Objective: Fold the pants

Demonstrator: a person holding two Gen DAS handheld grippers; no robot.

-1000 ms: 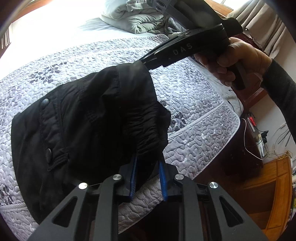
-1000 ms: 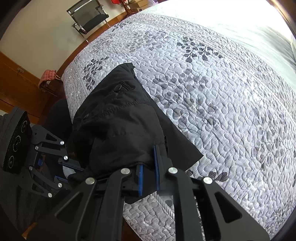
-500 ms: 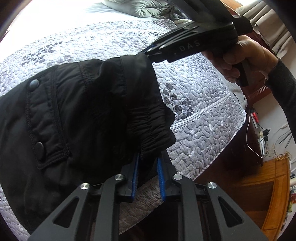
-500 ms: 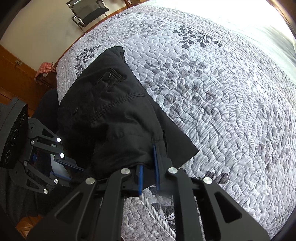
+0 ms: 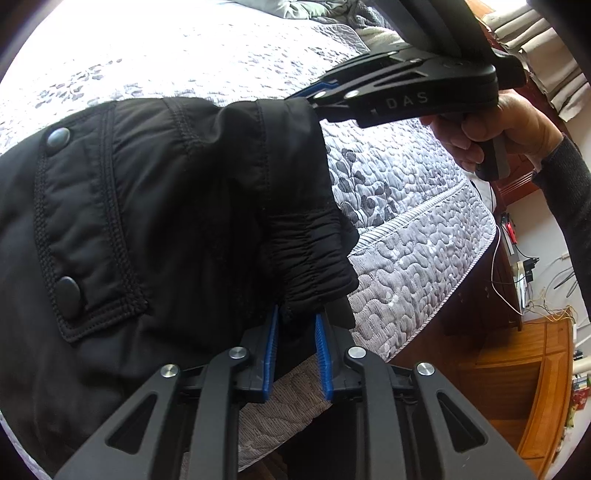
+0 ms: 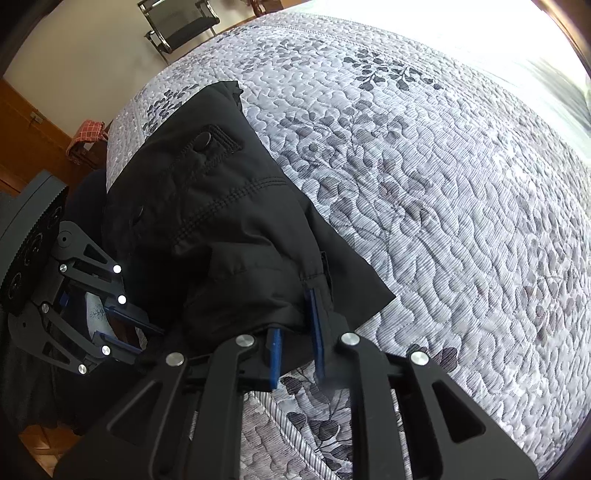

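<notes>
Black pants (image 5: 166,221) with snap-button pockets hang bunched over the near edge of the bed. My left gripper (image 5: 295,317) is shut on the gathered elastic hem of the pants. My right gripper (image 6: 295,314) is shut on another edge of the pants (image 6: 221,206). In the left wrist view the right gripper (image 5: 314,99) pinches the fabric's upper right corner. In the right wrist view the left gripper (image 6: 122,325) sits at the lower left, its tips hidden by cloth.
The bed carries a grey quilted spread with a leaf print (image 6: 443,184). Crumpled bedding (image 5: 314,11) lies at the far end. A wooden cabinet (image 5: 517,387) and cables stand beside the bed. A chair (image 6: 177,26) stands by the wall.
Both grippers have lifted the pants and drawn them closer to the cameras. The fabric now fills more of each view. The grips have not changed.
</notes>
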